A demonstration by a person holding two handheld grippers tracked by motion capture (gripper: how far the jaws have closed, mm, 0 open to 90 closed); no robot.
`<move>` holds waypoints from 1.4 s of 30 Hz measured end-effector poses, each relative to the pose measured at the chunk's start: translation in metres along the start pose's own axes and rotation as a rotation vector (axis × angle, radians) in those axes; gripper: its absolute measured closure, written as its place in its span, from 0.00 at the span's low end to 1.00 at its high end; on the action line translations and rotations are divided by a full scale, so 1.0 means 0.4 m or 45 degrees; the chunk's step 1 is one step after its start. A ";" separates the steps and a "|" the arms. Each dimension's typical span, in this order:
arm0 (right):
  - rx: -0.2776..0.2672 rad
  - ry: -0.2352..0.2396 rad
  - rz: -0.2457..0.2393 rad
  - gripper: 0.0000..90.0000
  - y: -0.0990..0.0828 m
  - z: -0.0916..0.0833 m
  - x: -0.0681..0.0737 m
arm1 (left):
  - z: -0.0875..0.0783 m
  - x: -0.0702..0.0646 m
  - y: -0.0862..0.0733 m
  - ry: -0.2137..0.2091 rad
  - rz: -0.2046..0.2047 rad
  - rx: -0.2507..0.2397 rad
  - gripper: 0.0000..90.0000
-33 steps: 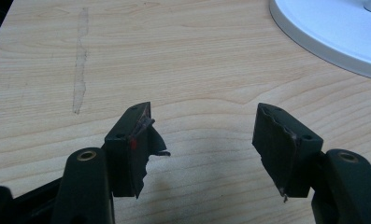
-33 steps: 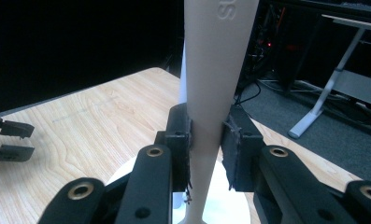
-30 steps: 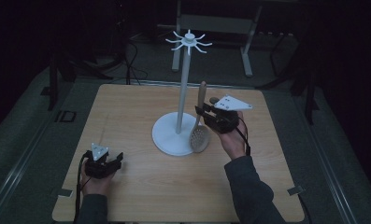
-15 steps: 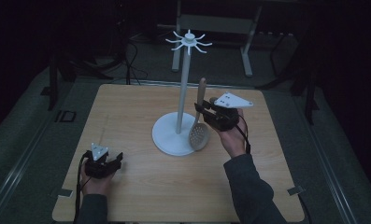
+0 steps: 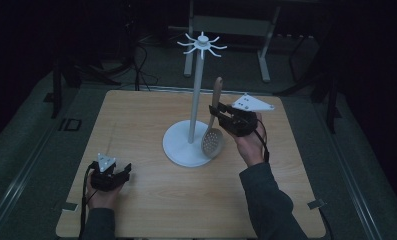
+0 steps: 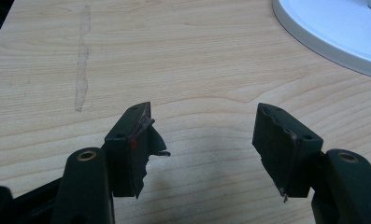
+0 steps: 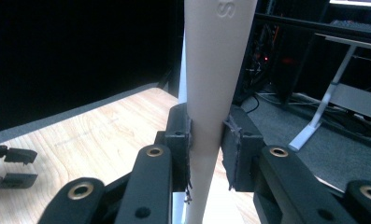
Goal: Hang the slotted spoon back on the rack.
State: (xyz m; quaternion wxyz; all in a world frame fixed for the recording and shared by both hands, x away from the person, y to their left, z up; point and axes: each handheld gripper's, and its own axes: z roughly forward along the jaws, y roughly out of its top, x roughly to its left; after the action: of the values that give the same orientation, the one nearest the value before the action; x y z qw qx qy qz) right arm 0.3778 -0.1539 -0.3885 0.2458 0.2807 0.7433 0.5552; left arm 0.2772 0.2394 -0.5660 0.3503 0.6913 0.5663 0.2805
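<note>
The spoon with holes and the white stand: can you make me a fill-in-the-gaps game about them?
1. The right gripper is shut on the spoon's ____.
2. The spoon hangs with its holey bowl pointing ____.
3. The left gripper has its jaws ____, with nothing between them.
4. The white stand rests on the ____ table.

Missing words: handle; down; open; wooden

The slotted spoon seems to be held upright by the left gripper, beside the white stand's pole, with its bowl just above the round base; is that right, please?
Not quite: the right gripper holds the slotted spoon, not the left. The high view shows it, and the right gripper view shows the jaws clamped on the handle. The left gripper rests open and empty near the table's front edge. The rest stands: the spoon is upright beside the white stand's pole, its bowl over the base.
</note>
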 end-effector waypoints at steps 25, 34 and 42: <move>-0.056 -0.005 0.014 0.82 0.048 0.000 0.001 | 0.001 0.000 -0.001 0.005 0.000 0.001 0.42; -0.077 -0.002 0.017 0.82 0.062 -0.003 0.002 | 0.000 0.002 0.000 0.004 -0.001 -0.001 0.42; -0.083 -0.003 0.009 0.82 0.073 -0.005 0.003 | 0.000 0.002 0.000 0.006 -0.002 0.001 0.42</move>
State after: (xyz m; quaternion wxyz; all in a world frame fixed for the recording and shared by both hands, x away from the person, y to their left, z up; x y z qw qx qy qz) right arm 0.3801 -0.1479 -0.3598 0.2537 0.2759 0.7236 0.5795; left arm 0.2773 0.2402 -0.5662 0.3491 0.6902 0.5678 0.2816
